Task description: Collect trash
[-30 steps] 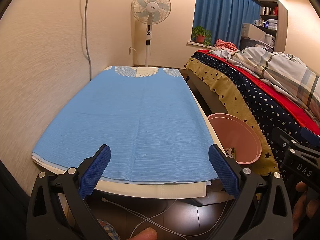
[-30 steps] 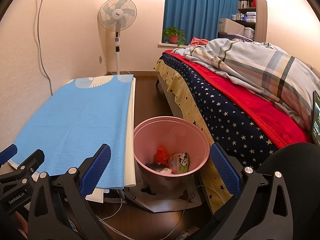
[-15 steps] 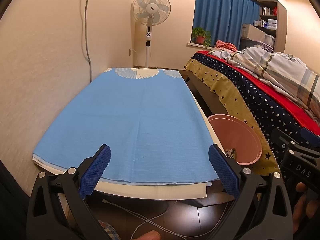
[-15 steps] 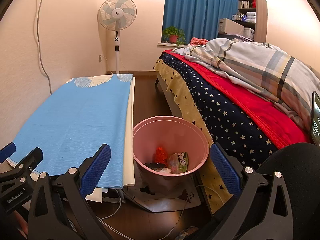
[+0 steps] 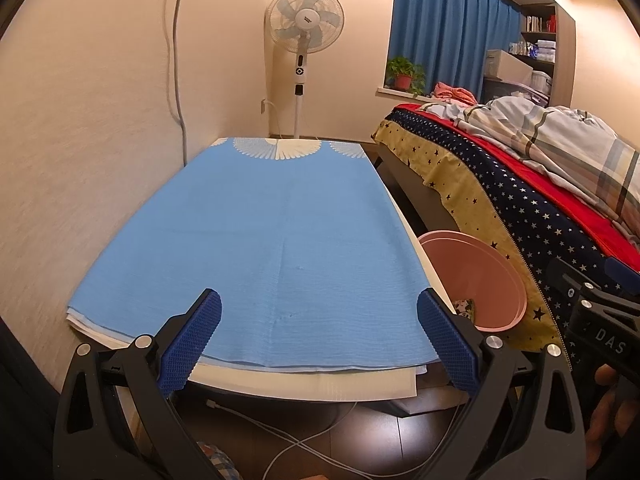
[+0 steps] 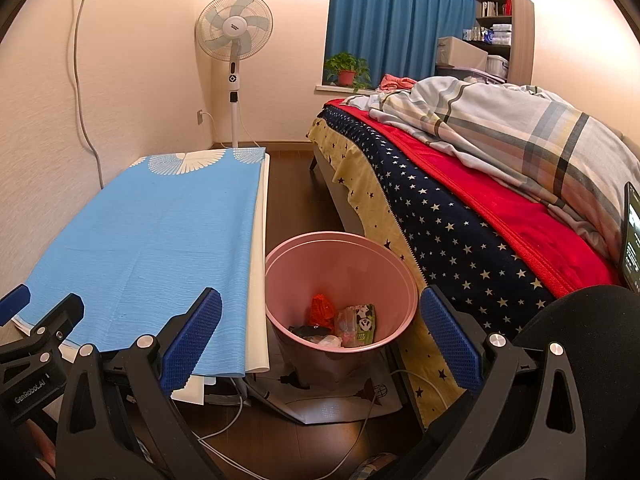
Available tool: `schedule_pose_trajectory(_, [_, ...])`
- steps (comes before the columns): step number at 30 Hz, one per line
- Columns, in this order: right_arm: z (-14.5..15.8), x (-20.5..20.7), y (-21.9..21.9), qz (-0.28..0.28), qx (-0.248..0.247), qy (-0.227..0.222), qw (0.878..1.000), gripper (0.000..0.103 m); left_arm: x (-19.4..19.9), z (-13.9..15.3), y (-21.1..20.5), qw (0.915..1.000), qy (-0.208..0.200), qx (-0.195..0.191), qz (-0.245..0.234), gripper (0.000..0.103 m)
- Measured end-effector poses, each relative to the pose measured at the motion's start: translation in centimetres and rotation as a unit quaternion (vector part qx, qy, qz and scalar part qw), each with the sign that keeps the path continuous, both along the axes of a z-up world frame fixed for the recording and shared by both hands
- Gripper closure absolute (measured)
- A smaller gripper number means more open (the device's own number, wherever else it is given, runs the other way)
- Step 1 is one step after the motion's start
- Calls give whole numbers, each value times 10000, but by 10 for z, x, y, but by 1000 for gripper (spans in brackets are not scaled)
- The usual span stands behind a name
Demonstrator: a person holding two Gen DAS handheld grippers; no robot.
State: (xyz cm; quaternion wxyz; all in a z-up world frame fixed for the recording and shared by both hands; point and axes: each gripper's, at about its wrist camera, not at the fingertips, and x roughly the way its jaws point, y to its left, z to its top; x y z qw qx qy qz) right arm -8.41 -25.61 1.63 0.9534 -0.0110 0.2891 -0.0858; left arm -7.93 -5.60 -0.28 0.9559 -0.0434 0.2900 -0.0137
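Note:
A pink trash bin [image 6: 308,252] stands on the floor between the low table and the bed; it also shows in the left wrist view [image 5: 500,280]. Inside lie a red wrapper [image 6: 323,309], a panda-print packet [image 6: 362,320] and some white and dark scraps. My right gripper [image 6: 320,336] is open and empty, held above the bin's near side. My left gripper [image 5: 318,340] is open and empty over the near edge of the blue cloth [image 5: 272,248] on the table. No trash shows on the cloth.
A bed [image 6: 460,216] with a starry cover and striped duvet runs along the right. A standing fan [image 6: 234,40] is at the far wall. White cables [image 6: 224,428] and paper [image 6: 332,404] lie on the dark floor. A phone [image 6: 631,236] leans at the right.
Both grippers have drifted slightly back and up; the views shift a little. Both stay open and empty.

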Motion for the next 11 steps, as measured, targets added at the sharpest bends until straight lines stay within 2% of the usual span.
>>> schedule_pose_trajectory(11, [0, 0, 0, 3, -3, 2, 10000, 5, 0, -1, -4, 10000, 29, -3, -26, 8])
